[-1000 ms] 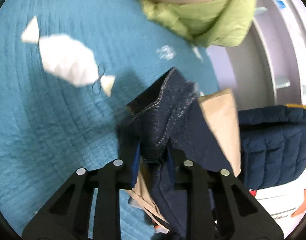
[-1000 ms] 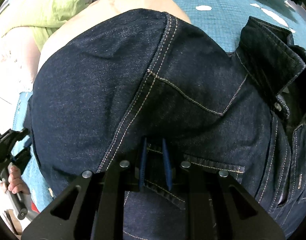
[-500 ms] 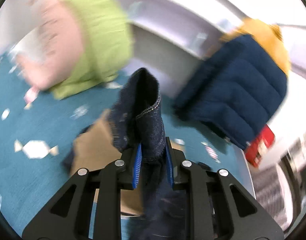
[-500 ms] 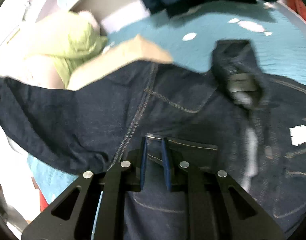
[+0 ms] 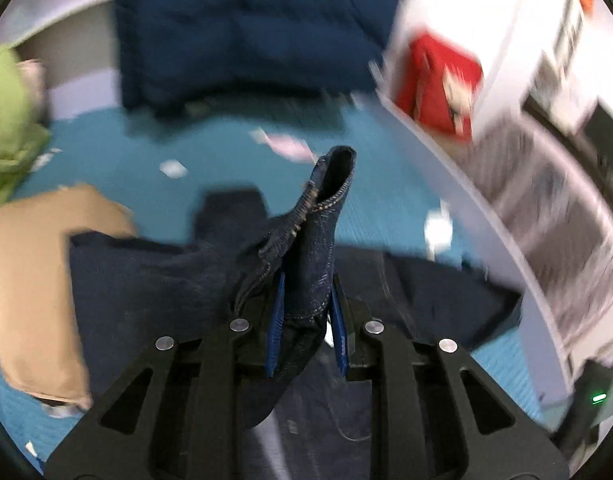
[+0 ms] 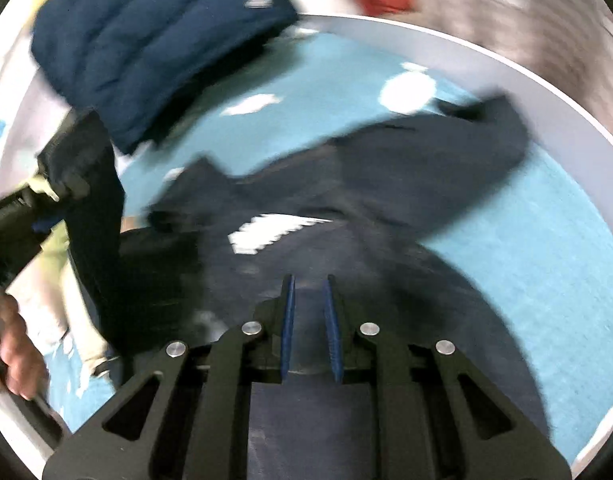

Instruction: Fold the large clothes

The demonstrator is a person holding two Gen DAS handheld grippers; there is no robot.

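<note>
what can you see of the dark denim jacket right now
The denim jacket is dark indigo cloth with pale contrast stitching, spread loosely and rumpled over the teal quilt. One stitched edge is bunched between the left claw pads and sticks up past them. The right claw grips another part. A white label shows on it. A tan garment lies beside it. Motion blur hides finer detail.

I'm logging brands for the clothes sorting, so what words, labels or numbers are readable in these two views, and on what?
None can be read.
Small pale label on the navy puffer jacket: too blurred.
White patch on the denim jacket: smeared by motion, no letters.
Red box with a pale mark: blurred.
Grey printed sheet at the right: only smeared streaks.
</note>
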